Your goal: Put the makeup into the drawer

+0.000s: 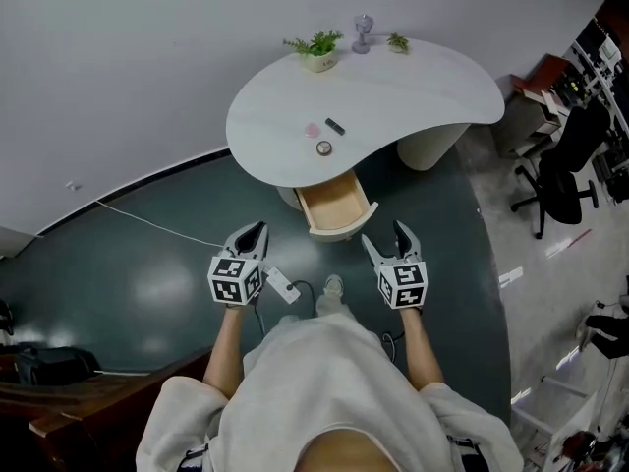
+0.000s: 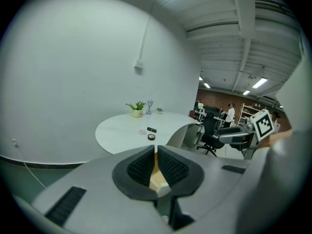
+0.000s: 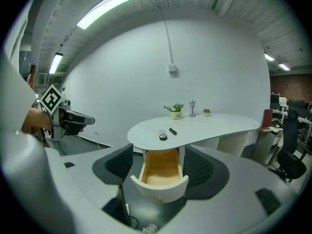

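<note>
Drawer [image 1: 335, 208] open, mostly hidden behind nearly-closed, empty left gripper [image 2: 156, 152] fingers; right gripper [image 3: 160, 151] fingers wide, empty; makeup [image 1: 324, 147] tiny, indistinct.

My left gripper [image 1: 254, 236] and right gripper [image 1: 385, 239] carry black-and-white square-patterned cubes. The table [image 1: 413, 87] is white, the drawer [image 1: 336, 209] pale wood inside, the floor [image 1: 147, 273] dark teal. There's a pink disc [image 1: 312, 129] and a black tube [image 1: 335, 126].

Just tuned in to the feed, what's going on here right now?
A person stands before the white curved table, a gripper in each hand, neither touching anything. The left gripper is shut and empty, the right gripper open. The pale wooden drawer is pulled out and empty. The small pink round item, black tube and dark round compact lie on the tabletop.
</note>
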Motion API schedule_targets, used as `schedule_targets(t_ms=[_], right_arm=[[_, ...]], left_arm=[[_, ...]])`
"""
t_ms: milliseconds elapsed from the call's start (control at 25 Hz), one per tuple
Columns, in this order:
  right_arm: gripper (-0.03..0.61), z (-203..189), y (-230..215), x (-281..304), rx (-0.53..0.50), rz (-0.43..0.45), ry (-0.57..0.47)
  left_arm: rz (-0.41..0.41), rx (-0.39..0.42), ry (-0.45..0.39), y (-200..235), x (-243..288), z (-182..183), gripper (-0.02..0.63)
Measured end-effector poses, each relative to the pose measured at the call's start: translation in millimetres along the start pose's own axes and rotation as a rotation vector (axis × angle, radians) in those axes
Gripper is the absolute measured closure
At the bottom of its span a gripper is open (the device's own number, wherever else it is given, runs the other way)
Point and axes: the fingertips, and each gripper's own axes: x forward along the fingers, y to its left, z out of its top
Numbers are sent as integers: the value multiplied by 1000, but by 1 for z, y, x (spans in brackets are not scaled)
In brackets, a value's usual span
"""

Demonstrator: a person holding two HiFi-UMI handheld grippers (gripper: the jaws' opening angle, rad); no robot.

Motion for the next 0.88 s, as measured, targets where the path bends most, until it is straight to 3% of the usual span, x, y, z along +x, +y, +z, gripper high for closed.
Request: schedule_targets(t_ms=[400,880], right_arm=[[265,7,-24,34,9,52,1],[265,11,-24,95,9,72,48]], left_arm=[[63,-26,28,9,20,4,591],[45,-41,52,42,61,12,591]])
